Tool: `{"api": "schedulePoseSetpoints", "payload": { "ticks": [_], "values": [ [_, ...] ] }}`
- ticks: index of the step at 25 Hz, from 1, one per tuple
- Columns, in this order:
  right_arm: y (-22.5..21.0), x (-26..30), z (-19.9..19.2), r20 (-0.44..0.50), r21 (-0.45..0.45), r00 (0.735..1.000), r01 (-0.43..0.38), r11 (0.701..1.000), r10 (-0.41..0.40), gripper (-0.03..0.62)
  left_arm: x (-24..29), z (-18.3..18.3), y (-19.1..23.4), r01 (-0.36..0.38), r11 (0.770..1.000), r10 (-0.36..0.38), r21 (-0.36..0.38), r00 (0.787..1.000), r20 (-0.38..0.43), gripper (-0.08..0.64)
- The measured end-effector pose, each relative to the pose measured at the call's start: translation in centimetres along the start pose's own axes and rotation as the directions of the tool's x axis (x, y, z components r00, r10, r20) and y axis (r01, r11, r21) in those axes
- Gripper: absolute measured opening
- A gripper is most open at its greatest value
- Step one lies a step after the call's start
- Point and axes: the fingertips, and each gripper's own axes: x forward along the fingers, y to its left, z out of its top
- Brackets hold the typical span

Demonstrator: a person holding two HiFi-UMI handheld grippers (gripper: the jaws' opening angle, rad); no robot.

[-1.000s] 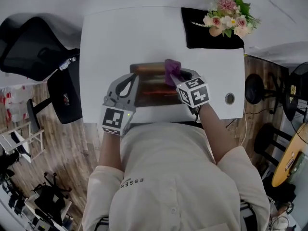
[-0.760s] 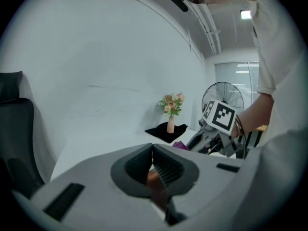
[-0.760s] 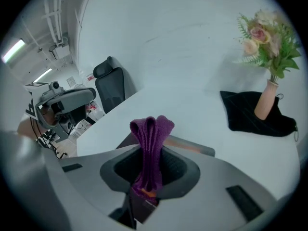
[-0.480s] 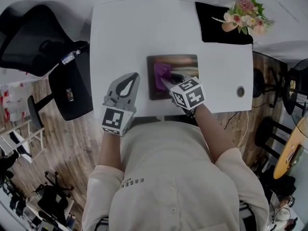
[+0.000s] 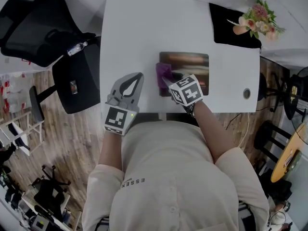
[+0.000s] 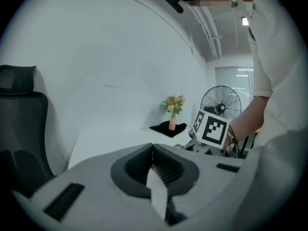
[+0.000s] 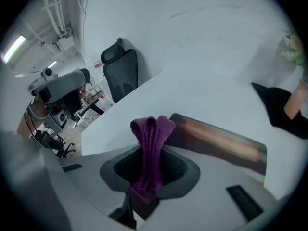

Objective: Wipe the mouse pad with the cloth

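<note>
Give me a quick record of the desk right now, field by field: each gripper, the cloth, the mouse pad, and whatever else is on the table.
left gripper: shut, empty, over the table's near edge
right gripper: shut on the cloth
cloth: purple, at the mouse pad's left end
mouse pad: dark, flat on the table
other: flowers on a black mat, far right corner

White table (image 5: 144, 42), black office chair (image 5: 36, 32) at its left, flowers (image 5: 257, 18) on black mat (image 5: 226, 25), wooden floor (image 5: 57, 143)
</note>
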Motion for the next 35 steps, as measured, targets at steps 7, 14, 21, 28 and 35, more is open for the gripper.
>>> {"api": "schedulePoseSetpoints", "payload": {
  "ticks": [7,14,21,28,35],
  "values": [
    [-1.3,-0.2,-0.8,-0.018,0.012,0.998,0.055,0.998,-0.055,0.100,0.4,0.2,-0.2,-0.001,1.000,0.001,-0.004,1.000,0.002,0.003],
    [-3.4,-1.9,-2.1,-0.032,0.032,0.997,0.076,0.997,-0.075,0.100,2.2,1.2,-1.9,0.023,1.000,-0.023,0.019,1.000,-0.002,0.003],
    [-6.2,-3.9,-3.7,-0.030,0.043,0.995,0.095,0.995,-0.094,0.100,4.4,2.1,-4.3,0.043,0.998,-0.043,0.040,0.999,-0.005,0.003],
    [-9.2,-5.8,-5.3,-0.027,0.063,0.994,0.109,0.992,-0.107,0.100,6.7,2.6,-7.1,0.062,0.997,-0.061,0.053,0.998,-0.018,0.003],
    [-12.6,-8.3,-7.3,-0.009,0.082,0.992,0.129,0.988,-0.129,0.100,8.9,3.4,-10.0,0.052,0.997,-0.051,0.064,0.999,-0.017,0.003]
  ]
}}
